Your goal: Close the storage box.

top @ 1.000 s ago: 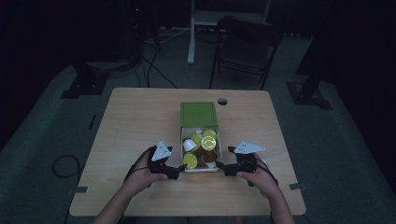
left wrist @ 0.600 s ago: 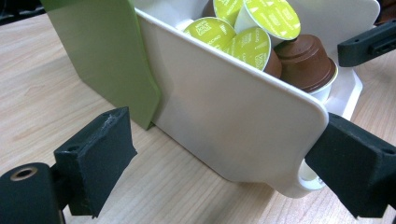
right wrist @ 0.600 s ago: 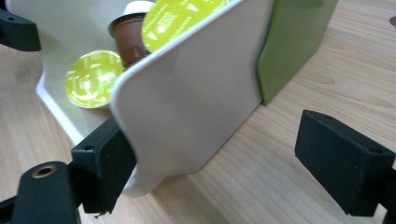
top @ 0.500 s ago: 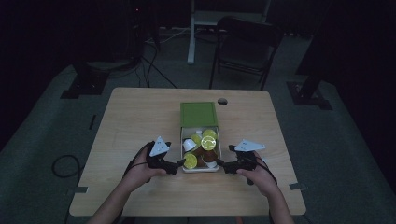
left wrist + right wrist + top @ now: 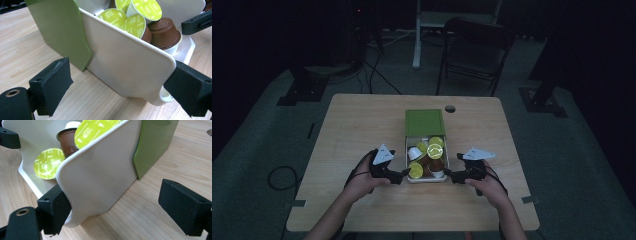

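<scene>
A green box (image 5: 424, 121) lies mid-table with its white drawer (image 5: 406, 150) pulled out toward me, holding several coffee capsules (image 5: 435, 148) with lime-green lids and brown bodies. My left gripper (image 5: 400, 176) sits at the drawer's front left corner. In the left gripper view it (image 5: 122, 87) is open, the drawer's side wall (image 5: 120, 60) stands between its jaws, and one pad (image 5: 192, 90) touches the front corner. My right gripper (image 5: 450, 176) mirrors this at the front right corner. It (image 5: 120, 206) is open, with the drawer wall (image 5: 100, 177) between its jaws.
The wooden table (image 5: 357, 125) has a round cable hole (image 5: 450, 108) behind the box. A folding chair (image 5: 474, 50) and stands with cables sit on the dark floor beyond the table. Bare wood lies to either side of the box.
My left hand has shifted slightly at the drawer's front left corner. The right hand and the drawer have hardly moved.
</scene>
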Motion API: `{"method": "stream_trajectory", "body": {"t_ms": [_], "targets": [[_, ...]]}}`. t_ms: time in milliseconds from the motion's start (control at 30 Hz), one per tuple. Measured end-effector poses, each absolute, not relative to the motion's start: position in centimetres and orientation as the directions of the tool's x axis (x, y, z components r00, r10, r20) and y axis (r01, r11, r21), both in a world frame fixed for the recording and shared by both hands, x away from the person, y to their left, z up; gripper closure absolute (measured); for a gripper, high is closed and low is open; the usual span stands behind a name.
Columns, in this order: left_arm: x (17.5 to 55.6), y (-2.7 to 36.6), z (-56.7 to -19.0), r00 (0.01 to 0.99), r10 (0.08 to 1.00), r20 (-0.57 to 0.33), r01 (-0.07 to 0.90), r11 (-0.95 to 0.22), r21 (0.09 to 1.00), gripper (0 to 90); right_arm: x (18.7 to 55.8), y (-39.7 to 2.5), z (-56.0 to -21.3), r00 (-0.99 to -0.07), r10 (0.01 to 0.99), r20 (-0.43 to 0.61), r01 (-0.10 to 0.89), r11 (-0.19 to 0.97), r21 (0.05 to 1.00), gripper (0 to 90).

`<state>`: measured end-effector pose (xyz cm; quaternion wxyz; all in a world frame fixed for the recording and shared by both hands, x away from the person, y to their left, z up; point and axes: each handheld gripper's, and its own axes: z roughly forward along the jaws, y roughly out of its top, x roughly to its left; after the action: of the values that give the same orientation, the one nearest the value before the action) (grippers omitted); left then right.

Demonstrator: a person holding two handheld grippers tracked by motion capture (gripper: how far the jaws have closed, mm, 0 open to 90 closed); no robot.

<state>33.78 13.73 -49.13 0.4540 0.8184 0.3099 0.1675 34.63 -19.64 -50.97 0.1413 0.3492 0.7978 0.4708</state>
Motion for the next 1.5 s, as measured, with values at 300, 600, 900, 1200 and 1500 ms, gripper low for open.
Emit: {"method": "stream_trajectory", "body": {"t_ms": [300,600,900,1200,1500], "targets": [[34.3,13.8,-49.1,0.746,0.666,-0.008,0.362,-0.395,0.845,10.2,35.0,-19.5,-50.9,-0.711,0.696,0.100,0.426,0.313,0.849,13.4],[34.8,13.9,-49.1,0.735,0.678,-0.001,0.361,-0.390,0.847,10.2,35.6,-19.3,-50.9,-0.698,0.707,0.116,0.444,0.300,0.844,13.1],[35.5,14.1,-49.2,0.728,0.686,-0.026,0.377,-0.368,0.850,10.2,36.3,-19.0,-50.6,-0.694,0.710,0.120,0.444,0.290,0.848,13.1],[36.2,14.1,-49.0,0.713,0.700,-0.035,0.382,-0.346,0.857,10.2,37.1,-18.9,-50.2,-0.675,0.728,0.117,0.443,0.273,0.854,13.2],[37.0,14.1,-48.9,0.710,0.703,-0.037,0.389,-0.347,0.853,10.1,37.6,-18.8,-50.2,-0.662,0.741,0.108,0.439,0.267,0.858,13.2]]}}
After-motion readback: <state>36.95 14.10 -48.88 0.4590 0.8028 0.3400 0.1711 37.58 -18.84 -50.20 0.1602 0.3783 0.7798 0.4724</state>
